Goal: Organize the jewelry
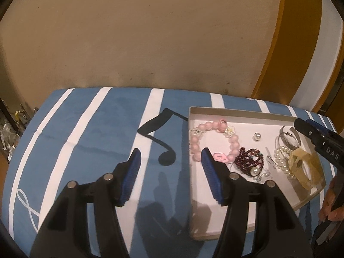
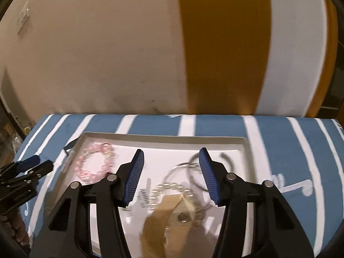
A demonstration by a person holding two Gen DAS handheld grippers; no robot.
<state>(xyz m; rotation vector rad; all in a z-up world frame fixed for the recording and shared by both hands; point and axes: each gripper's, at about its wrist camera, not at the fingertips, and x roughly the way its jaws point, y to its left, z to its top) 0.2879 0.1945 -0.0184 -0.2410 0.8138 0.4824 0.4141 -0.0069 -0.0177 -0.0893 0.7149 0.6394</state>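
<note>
A shallow white tray [image 1: 236,111] lies on a blue and white striped cloth [image 1: 103,133]. It holds a pink bead bracelet [image 1: 211,125], a dark red bead bracelet [image 1: 249,161], a pearl bracelet [image 1: 281,157], an amber bangle [image 1: 305,167], silver hoops [image 1: 288,138] and a loose pearl [image 1: 257,137]. My left gripper [image 1: 171,155] is open over the cloth, its right finger above the tray's left edge. My right gripper [image 2: 171,152] is open above the tray [image 2: 163,137], with the pearl bracelet [image 2: 169,187], amber bangle [image 2: 163,221] and hoops [image 2: 193,165] beneath; it grips nothing.
A black music-note print [image 1: 163,142] marks the cloth left of the tray. A beige wall [image 1: 150,43] stands right behind the table's far edge. Glassware [image 1: 8,135] sits off the table's left end. A hand [image 1: 331,202] holds the right gripper's handle.
</note>
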